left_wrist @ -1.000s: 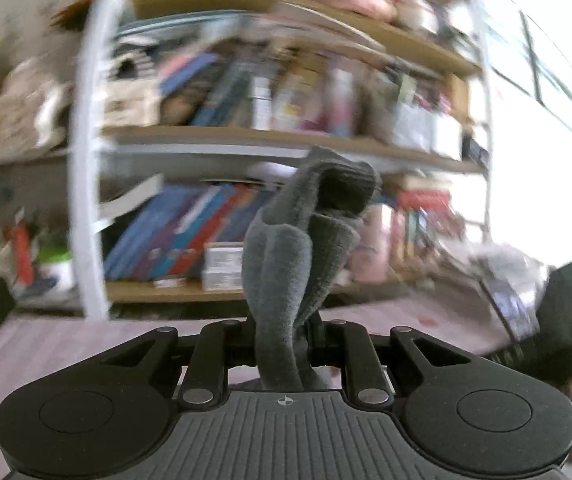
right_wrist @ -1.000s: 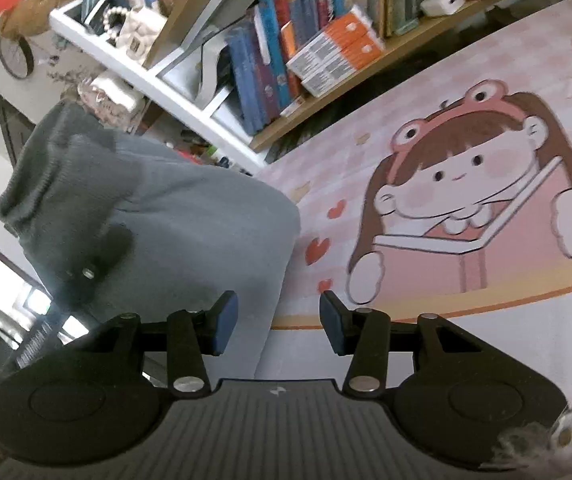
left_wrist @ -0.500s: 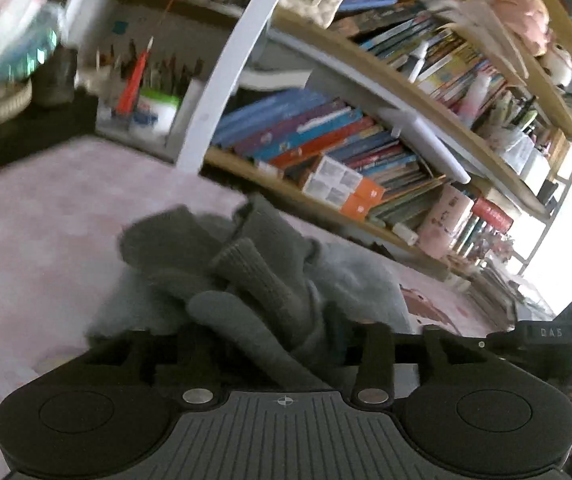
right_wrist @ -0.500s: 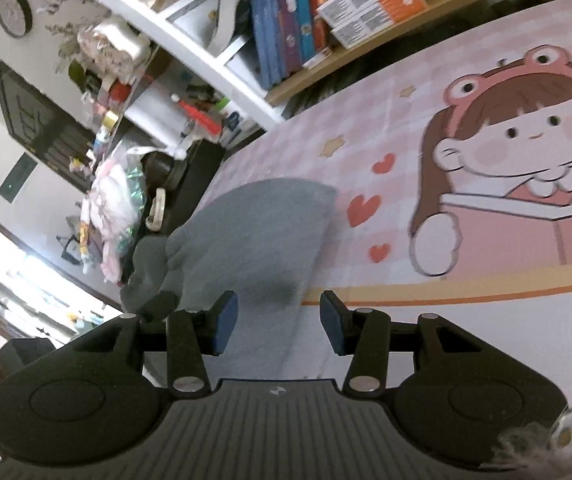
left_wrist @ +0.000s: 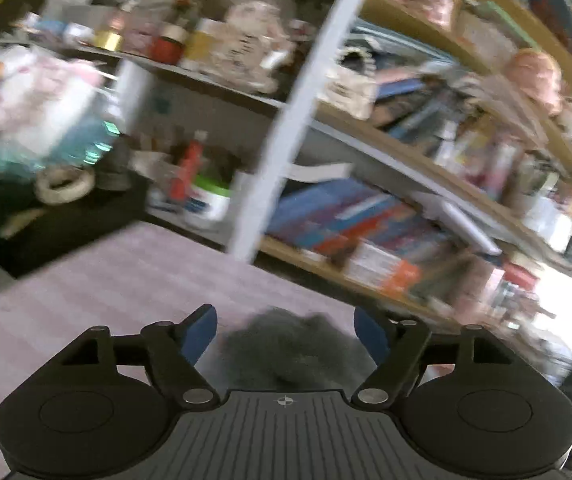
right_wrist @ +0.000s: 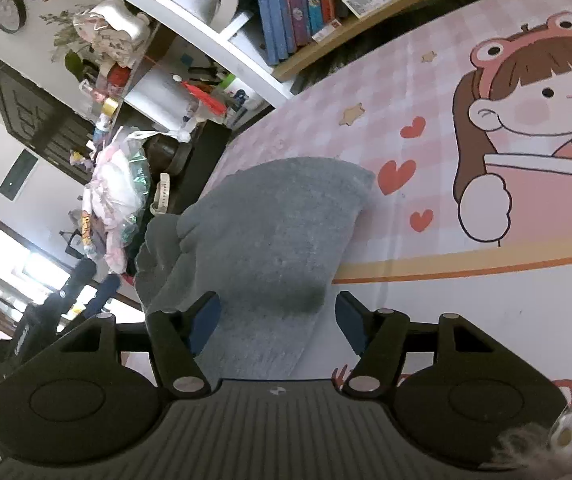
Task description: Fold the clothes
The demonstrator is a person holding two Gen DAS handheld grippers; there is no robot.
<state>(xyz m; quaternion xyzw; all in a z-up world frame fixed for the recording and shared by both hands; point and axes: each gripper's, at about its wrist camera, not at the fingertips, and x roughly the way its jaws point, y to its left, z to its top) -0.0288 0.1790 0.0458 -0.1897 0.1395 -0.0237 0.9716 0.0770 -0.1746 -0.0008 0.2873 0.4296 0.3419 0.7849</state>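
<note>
1. Right wrist view: a grey knitted garment (right_wrist: 278, 232) is shown lying on the table (right_wrist: 486, 320), which is covered by a pink checked cloth printed with a cartoon girl (right_wrist: 534, 120). The garment is laid flat, with a smooth, lighter rounded end farthest from the camera and a darker ribbed edge bunched at its left side.
2. The right tongs (right_wrist: 277, 322) have just been opening; the blue pads are seen apart, with the near end of the garment between them but not pressed.
3. Left wrist view: the left tongs (left_wrist: 284, 334) have likewise just been opening and stand wide. A dark grey clump of the garment (left_wrist: 290, 344) lies between the pads, apparently untouched by them.
4. The left view is heavily blurred; the bookshelf (left_wrist: 366, 236) is recognisable, but its contents are not.
5. The garment's near end is cut off behind each tongs body.
</note>
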